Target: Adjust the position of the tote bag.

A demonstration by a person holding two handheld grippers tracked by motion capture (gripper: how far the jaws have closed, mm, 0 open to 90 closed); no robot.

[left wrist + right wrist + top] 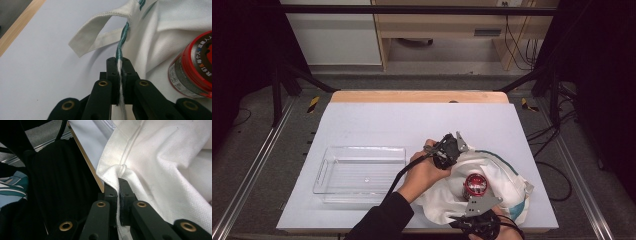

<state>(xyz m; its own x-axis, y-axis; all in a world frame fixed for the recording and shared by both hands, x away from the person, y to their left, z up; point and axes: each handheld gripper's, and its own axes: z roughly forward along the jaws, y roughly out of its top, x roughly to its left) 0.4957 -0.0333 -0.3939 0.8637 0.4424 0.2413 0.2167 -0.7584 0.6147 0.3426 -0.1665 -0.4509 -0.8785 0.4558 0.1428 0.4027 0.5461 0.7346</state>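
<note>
1 table (362, 120), flat, pale matte top with a wooden edge at 12 o'clock. 1 white woven cloth bag (504, 175), crumpled, teal-trimmed, lies at the table's 5 o'clock corner. 1 clear rigid plastic tray (324, 172), rectangular, sits at 9 o'clock of the bag, well apart. 1 cylindrical jar (474, 186) with a red lid rests in the bag's folds.

Left hand (424, 172) reaches in from 6 o'clock, dark sleeve, its left gripper (120, 65) at the bag's 11 o'clock rim, jaws pinching the teal-and-white hem. Right gripper (117, 181) sits at the bag's 6 o'clock edge by the table's near side, jaws pinching white hem. 1 white strap (91, 41) loops beside the left gripper.
</note>
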